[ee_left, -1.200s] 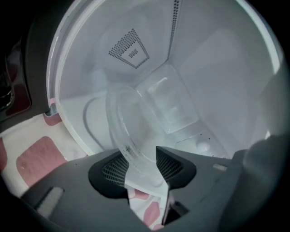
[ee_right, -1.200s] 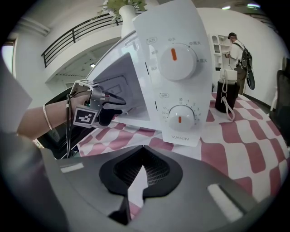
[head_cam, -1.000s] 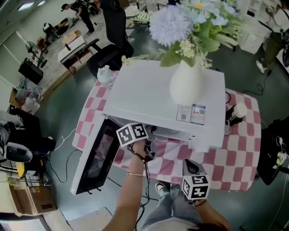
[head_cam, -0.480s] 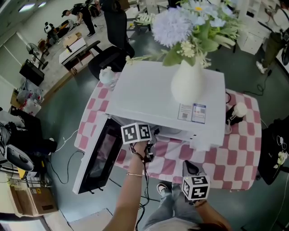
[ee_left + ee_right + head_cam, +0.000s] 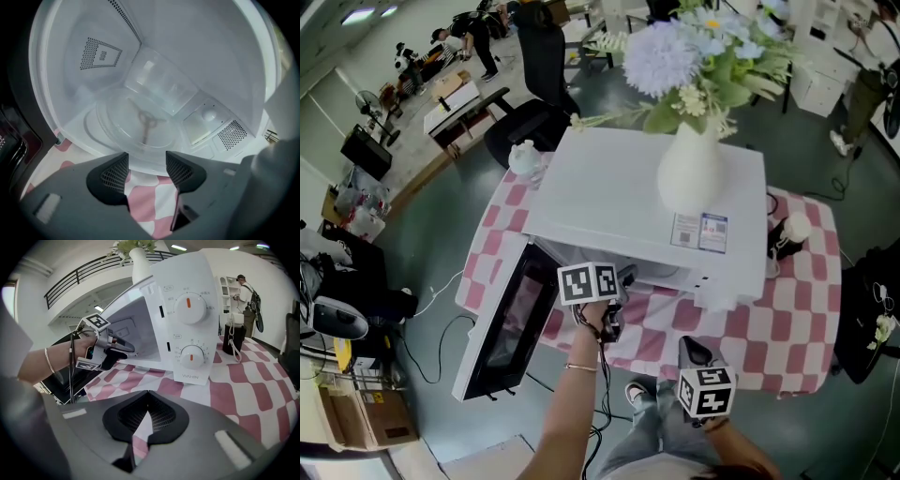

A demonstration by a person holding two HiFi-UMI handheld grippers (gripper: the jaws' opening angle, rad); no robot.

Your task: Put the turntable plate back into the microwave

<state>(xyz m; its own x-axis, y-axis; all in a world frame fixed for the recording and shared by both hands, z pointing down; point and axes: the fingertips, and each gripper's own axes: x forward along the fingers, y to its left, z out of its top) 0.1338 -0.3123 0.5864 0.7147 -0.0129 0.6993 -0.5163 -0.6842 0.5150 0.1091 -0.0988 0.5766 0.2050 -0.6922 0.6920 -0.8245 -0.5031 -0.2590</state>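
A grey-green floor [image 5: 422,234] surrounds the pink-checked table [image 5: 787,328], black chair [image 5: 525,120] behind.
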